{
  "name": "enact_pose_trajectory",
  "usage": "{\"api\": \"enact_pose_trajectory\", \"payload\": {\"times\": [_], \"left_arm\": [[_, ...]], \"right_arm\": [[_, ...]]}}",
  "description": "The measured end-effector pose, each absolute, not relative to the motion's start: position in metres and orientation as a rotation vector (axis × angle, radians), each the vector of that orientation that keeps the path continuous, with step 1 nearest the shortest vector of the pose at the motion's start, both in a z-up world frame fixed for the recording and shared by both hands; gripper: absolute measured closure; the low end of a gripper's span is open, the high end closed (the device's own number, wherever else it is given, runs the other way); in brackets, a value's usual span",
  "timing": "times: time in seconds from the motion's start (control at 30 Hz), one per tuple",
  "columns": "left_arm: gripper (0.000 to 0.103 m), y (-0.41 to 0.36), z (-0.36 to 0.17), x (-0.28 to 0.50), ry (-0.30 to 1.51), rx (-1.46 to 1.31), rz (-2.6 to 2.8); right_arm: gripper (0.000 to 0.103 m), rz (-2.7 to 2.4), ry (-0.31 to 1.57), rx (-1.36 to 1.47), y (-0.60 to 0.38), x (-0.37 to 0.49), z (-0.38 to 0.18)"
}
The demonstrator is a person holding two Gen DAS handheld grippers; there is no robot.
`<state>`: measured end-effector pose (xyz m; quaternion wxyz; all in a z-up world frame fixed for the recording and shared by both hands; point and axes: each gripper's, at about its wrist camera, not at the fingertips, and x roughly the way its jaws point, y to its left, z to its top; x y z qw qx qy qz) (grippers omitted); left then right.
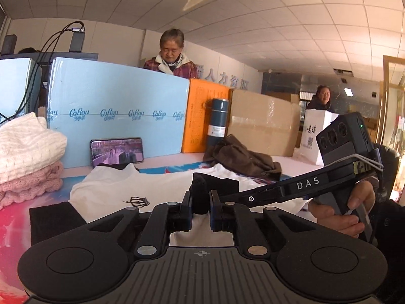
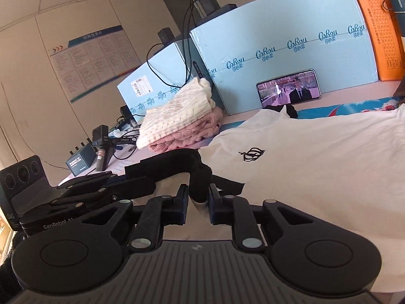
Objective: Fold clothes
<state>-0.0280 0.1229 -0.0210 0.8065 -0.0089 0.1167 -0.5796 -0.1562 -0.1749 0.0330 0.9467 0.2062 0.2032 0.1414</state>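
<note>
Grippers, left (image 1: 200, 200) and right (image 2: 198, 193), both pinch the white cotton T-shirt's (image 2: 303, 157) black sleeve cuff; lift level together so it folds flat.

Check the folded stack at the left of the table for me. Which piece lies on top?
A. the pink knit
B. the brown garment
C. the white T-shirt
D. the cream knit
D: the cream knit lies on top of the pink knit, beside the blue box; the brown garment lies apart in a heap, and the white T-shirt is spread flat on the table.
</note>
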Motion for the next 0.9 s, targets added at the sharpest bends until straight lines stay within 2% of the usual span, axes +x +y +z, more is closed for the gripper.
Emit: {"api": "enact_pose_trajectory", "payload": {"times": [0.17, 0.33, 0.47, 0.5, 0.53, 0.57, 0.6, 0.63, 0.73, 0.9], "left_arm": [[0.091, 0.149, -0.032, -0.053, 0.309, -0.092, -1.432], [0.091, 0.152, -0.051, -0.070, 0.473, -0.049, -1.529], [0.090, 0.136, -0.072, -0.079, 0.625, 0.117, -1.538], [0.088, 0.134, -0.072, -0.082, 0.625, 0.151, -1.539], [0.080, 0.132, -0.071, -0.085, 0.621, 0.185, -1.539], [0.074, 0.133, -0.066, -0.086, 0.593, 0.180, -1.562], [0.061, 0.135, -0.060, -0.087, 0.561, 0.170, -1.587], [0.048, 0.136, -0.053, -0.086, 0.513, 0.131, -1.617], [0.029, 0.131, -0.032, -0.079, 0.375, 0.023, -1.660], [0.026, 0.065, -0.015, -0.062, 0.325, 0.003, -1.554]], "right_arm": [[0.088, 0.357, 0.361, 0.449, -0.175, -0.213, 0.023], [0.088, 0.395, 0.453, 0.401, -0.166, -0.240, 0.004], [0.088, 0.435, 0.548, 0.352, -0.155, -0.248, -0.012], [0.082, 0.446, 0.546, 0.354, -0.155, -0.251, -0.011], [0.077, 0.457, 0.545, 0.356, -0.155, -0.254, -0.011], [0.058, 0.468, 0.544, 0.358, -0.155, -0.258, -0.011], [0.034, 0.471, 0.533, 0.365, -0.157, -0.261, -0.010], [0.028, 0.457, 0.502, 0.379, -0.162, -0.266, -0.006], [0.027, 0.353, 0.393, 0.457, -0.189, -0.282, 0.002], [0.026, 0.134, 0.247, 0.622, -0.241, -0.307, 0.007]]}}
